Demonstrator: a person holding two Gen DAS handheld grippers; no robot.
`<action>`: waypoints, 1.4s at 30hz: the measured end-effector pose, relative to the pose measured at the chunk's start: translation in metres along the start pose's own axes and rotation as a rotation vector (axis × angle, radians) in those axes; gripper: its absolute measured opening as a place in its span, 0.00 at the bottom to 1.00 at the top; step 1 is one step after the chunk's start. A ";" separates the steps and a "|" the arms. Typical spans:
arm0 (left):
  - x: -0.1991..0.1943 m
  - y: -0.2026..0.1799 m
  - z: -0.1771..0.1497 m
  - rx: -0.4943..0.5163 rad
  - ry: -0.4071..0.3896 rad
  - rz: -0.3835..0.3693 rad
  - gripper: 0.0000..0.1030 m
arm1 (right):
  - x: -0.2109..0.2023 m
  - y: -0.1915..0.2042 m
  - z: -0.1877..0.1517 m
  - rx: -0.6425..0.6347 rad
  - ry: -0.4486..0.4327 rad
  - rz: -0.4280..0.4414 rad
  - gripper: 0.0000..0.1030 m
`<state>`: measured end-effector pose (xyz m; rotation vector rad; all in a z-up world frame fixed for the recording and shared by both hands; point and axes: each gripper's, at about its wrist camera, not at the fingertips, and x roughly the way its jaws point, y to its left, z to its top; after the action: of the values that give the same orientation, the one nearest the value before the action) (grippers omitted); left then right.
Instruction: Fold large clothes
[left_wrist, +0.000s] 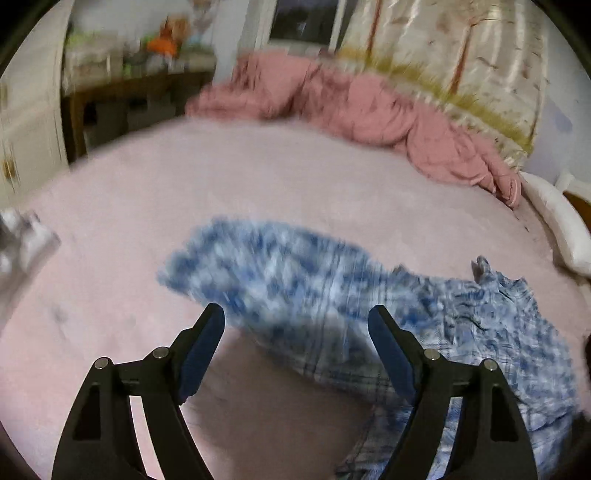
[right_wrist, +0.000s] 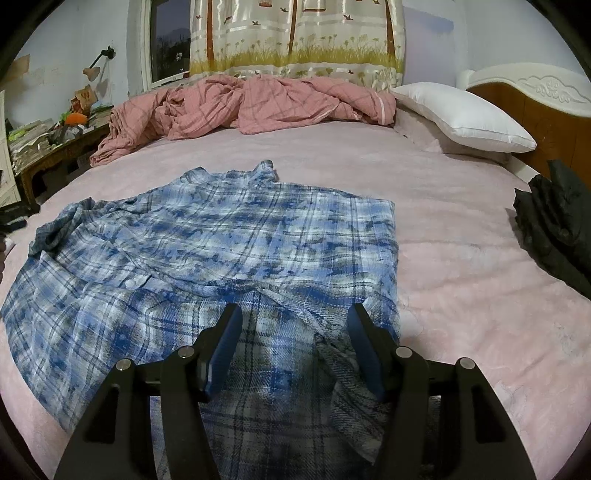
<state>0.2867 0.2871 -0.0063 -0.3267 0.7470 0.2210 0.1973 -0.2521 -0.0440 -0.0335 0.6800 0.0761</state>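
Note:
A blue and white plaid shirt (right_wrist: 207, 240) lies spread on the pink bed (right_wrist: 461, 229), its right side folded in to a straight edge. My right gripper (right_wrist: 293, 314) is open and empty just above the shirt's near hem. In the blurred left wrist view the shirt (left_wrist: 295, 273) lies ahead and to the right. My left gripper (left_wrist: 297, 317) is open and empty over the shirt's near edge.
A crumpled pink quilt (right_wrist: 240, 107) lies along the far side of the bed. A white pillow (right_wrist: 465, 118) rests by the headboard (right_wrist: 546, 99). A dark garment (right_wrist: 557, 225) sits at the right edge. A cluttered wooden table (right_wrist: 48, 147) stands at the left.

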 end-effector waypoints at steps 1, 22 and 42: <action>0.013 0.007 -0.001 -0.035 0.043 -0.019 0.77 | 0.000 0.001 0.000 -0.002 -0.001 -0.001 0.60; -0.035 -0.007 -0.012 -0.072 -0.244 -0.293 0.01 | -0.001 0.002 0.000 -0.008 0.004 0.002 0.60; -0.116 -0.208 -0.157 0.473 -0.099 -0.622 0.40 | -0.004 0.001 0.000 -0.020 -0.004 -0.006 0.60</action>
<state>0.1700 0.0278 0.0105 -0.0841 0.5477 -0.5184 0.1935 -0.2511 -0.0414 -0.0544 0.6751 0.0766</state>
